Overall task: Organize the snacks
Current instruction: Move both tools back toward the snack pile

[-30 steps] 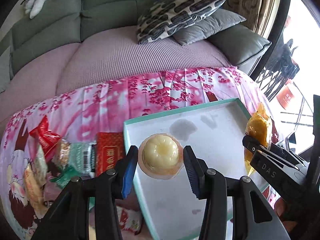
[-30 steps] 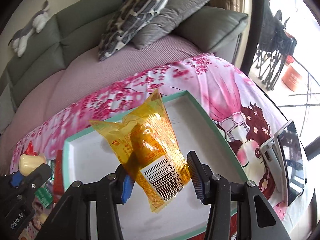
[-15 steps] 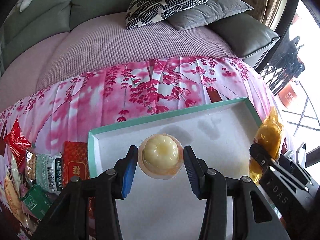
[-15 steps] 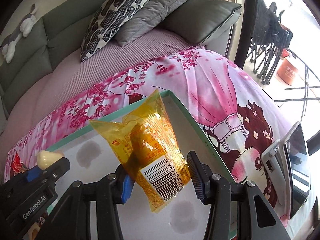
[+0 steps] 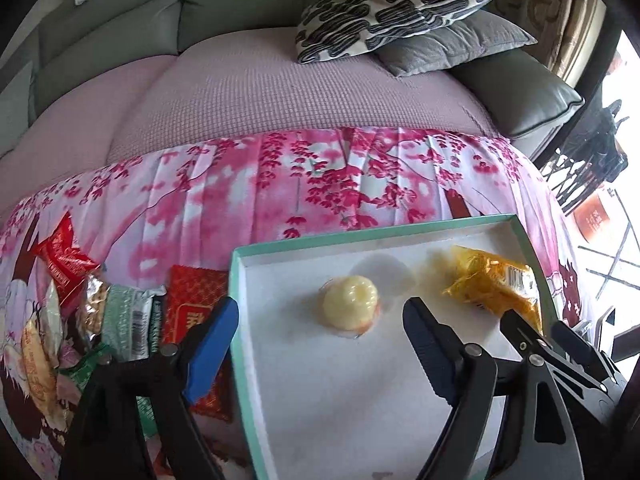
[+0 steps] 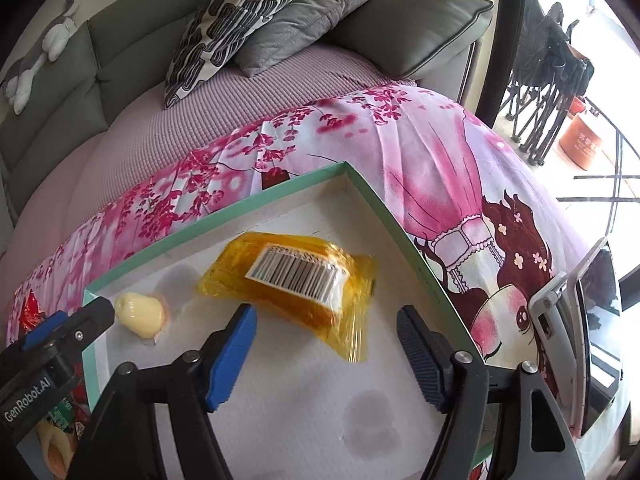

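Observation:
A pale yellow jelly cup (image 5: 350,307) lies on the white floor of a green-rimmed box (image 5: 238,320). My left gripper (image 5: 320,328) hangs just short of it, its jaws opening, pads clear of the cup. To the cup's right, an orange-yellow snack packet (image 5: 494,282) lies flat in the same box. In the right wrist view that packet (image 6: 292,284) shows its barcode face up, and my right gripper (image 6: 326,340) stands over its near end, jaws opening, nothing pressed between them. The jelly cup (image 6: 140,314) sits beside the left gripper's tip.
Several loose snacks (image 5: 100,312) and a red packet (image 5: 192,304) lie on the pink floral cloth (image 5: 280,184) left of the box. A phone on a stand (image 6: 592,340) is right of the box. A sofa with pillows (image 5: 392,4) lies behind.
Both grippers let go: the jelly cup and the orange packet dropped out of the jaws onto the box floor, and both pairs of jaws spread wide. The hands moved slightly lower.

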`<state>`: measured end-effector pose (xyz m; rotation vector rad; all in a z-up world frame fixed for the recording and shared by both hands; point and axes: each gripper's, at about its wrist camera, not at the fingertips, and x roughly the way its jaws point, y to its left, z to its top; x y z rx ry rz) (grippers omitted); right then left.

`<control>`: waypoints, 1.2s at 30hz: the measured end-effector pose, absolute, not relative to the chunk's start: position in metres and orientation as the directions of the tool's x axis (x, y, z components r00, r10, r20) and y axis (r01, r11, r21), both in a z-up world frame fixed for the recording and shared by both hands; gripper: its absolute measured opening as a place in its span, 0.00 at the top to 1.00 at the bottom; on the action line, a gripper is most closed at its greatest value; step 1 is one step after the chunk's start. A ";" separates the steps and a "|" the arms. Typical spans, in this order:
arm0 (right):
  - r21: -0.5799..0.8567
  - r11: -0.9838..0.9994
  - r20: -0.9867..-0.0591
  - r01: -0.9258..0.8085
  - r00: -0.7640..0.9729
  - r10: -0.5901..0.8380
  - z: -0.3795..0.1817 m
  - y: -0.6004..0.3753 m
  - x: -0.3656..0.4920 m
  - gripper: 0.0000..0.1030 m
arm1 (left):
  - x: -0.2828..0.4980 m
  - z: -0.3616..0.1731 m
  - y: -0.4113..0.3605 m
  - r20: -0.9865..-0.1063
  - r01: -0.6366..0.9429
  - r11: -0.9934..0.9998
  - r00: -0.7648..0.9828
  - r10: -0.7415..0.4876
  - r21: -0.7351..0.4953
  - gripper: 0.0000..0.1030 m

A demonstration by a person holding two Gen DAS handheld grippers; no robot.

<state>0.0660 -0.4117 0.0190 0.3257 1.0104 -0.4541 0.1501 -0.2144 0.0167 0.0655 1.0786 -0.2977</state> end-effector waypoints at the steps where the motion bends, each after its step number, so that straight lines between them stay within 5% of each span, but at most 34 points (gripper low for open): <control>1: 0.057 0.862 -0.865 0.504 0.456 -0.210 0.019 -0.412 0.065 0.10 | 0.149 0.018 -0.211 -0.874 0.262 0.961 0.441 -0.204 -0.092 0.15; 2: 0.060 0.863 -0.863 0.501 0.460 -0.207 0.020 -0.412 0.064 0.00 | 0.149 0.019 -0.209 -0.872 0.256 0.962 0.446 -0.203 -0.093 0.10; 23: 0.041 0.905 -0.865 0.423 0.469 -0.180 0.039 -0.362 0.037 0.00 | 0.100 0.037 -0.141 -0.862 0.141 0.990 0.502 -0.071 0.000 0.06; 36: 0.072 0.972 -0.853 0.222 0.519 -0.055 0.043 -0.279 0.048 0.00 | 0.077 0.034 -0.058 -0.894 0.019 1.000 0.447 0.005 0.015 0.06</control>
